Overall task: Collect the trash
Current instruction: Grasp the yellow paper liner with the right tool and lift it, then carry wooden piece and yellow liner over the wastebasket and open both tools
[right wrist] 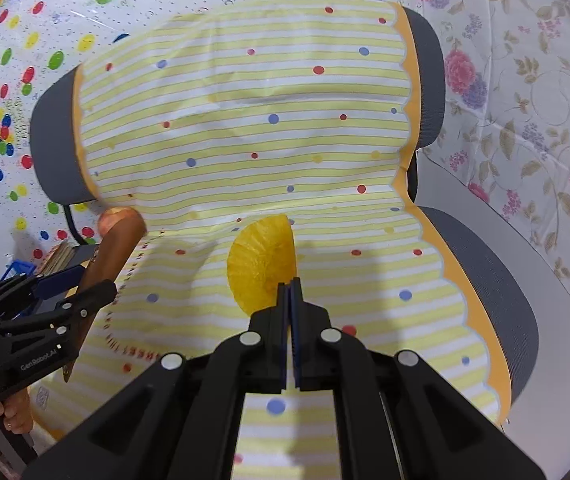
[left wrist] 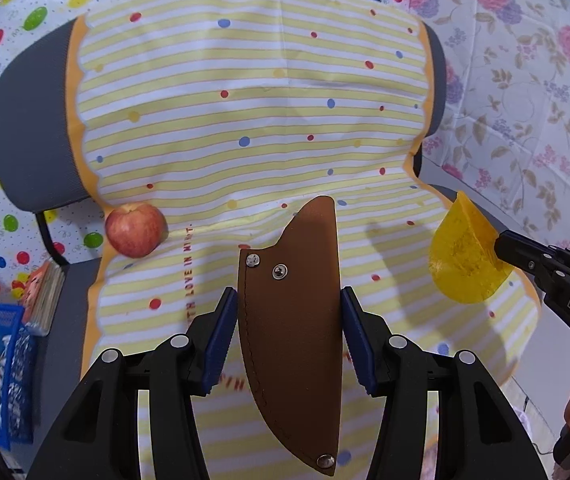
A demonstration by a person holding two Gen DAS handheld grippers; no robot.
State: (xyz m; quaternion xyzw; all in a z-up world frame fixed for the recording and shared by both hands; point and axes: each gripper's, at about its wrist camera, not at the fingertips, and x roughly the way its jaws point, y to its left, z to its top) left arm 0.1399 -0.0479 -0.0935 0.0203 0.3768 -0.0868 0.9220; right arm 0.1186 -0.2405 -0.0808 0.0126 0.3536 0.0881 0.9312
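Striped cloth drapes chair. Left hand-held gripper clamps brown sheath; right hand-held gripper pinches yellow liner, both lifted. Apple rests far left. Step: carrying trash; next needs bin, none seen.

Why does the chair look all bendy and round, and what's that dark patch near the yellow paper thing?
Left wrist view: the fisheye lens bows the striped cover and blackens the corners; the dark patch left of the yellow cupcake liner is a soft shadow. Right wrist view: same bulging, the apple mostly hidden behind the brown sheath, everything reasonably sharp.
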